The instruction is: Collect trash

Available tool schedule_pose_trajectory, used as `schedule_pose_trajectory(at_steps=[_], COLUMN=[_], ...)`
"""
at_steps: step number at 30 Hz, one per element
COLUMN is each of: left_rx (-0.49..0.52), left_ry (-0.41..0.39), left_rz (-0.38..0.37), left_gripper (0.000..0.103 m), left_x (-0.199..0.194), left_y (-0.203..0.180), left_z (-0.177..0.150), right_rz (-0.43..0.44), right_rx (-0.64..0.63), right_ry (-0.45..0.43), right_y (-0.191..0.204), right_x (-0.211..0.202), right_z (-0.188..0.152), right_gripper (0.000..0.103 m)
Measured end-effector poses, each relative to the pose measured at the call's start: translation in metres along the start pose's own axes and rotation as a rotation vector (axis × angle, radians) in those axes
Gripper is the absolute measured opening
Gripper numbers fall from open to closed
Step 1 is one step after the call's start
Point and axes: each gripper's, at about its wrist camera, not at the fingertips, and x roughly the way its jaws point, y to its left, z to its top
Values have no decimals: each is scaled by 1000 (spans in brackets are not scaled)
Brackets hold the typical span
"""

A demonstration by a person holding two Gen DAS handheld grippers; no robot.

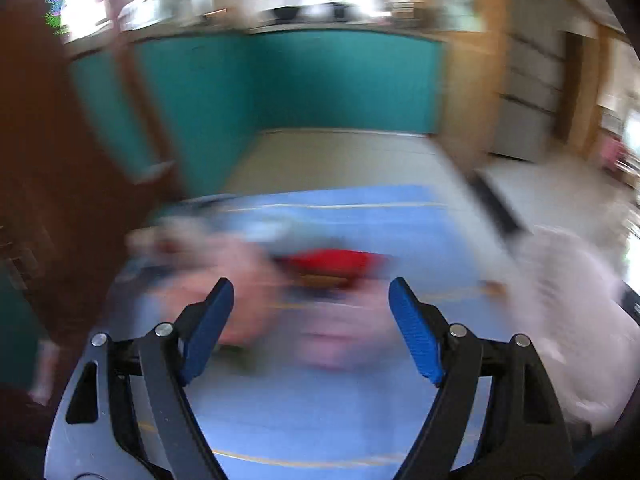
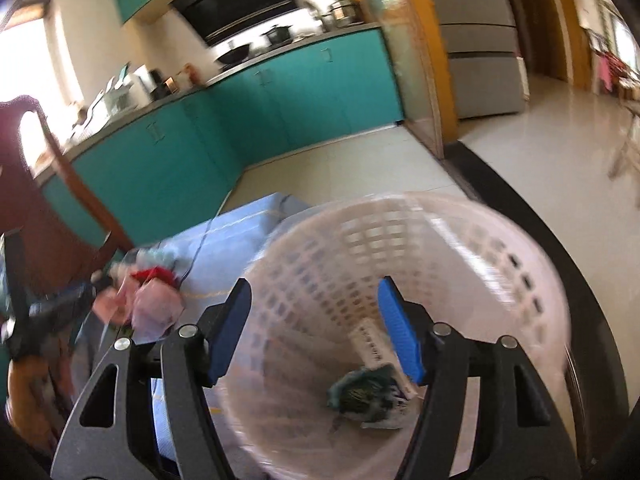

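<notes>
A blurred heap of trash (image 1: 280, 280), pink wrappers with a red piece (image 1: 332, 262), lies on the blue tablecloth (image 1: 340, 420) just ahead of my open, empty left gripper (image 1: 310, 304). In the right wrist view the same heap (image 2: 152, 300) lies at the left, with the left gripper (image 2: 60, 300) beside it. My right gripper (image 2: 316, 312) is open and empty over the mouth of a pale pink lattice basket (image 2: 500, 248). The basket holds a white carton (image 2: 374, 346) and crumpled green and white wrappers (image 2: 366, 394). The basket also shows at the right of the left wrist view (image 1: 580, 320).
A dark wooden chair (image 2: 52, 152) stands at the left of the table. Teal kitchen cabinets (image 2: 280, 104) and a tiled floor (image 2: 540, 152) lie beyond the table's far edge. A grey fridge (image 2: 476, 40) stands at the back right.
</notes>
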Motion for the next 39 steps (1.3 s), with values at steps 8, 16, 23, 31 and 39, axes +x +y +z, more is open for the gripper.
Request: schedule_pose_trajectory(at_steps=[8,16,23,31,39], left_rx=[56,5,19,44,13], left_ry=[146,190,161,108,116], left_rz=[41,-39,-70,-121,-140], left_gripper=[85,49,30,30,30], left_x=[68,78,51,6,-14], left_y=[52,71,73,72,85], left_z=[4,-25,-44,-56,-68], right_rz=[180,355,328,381,365], right_rx=[-134,-217,-299,-291,-292], right_ry=[100,244,286,289,343], right_y=[82,168,192,184,156], right_x=[50,142,164,152,128], right_z=[4,-1,-22,-23,-24], right_gripper=[68,80,80,23,13])
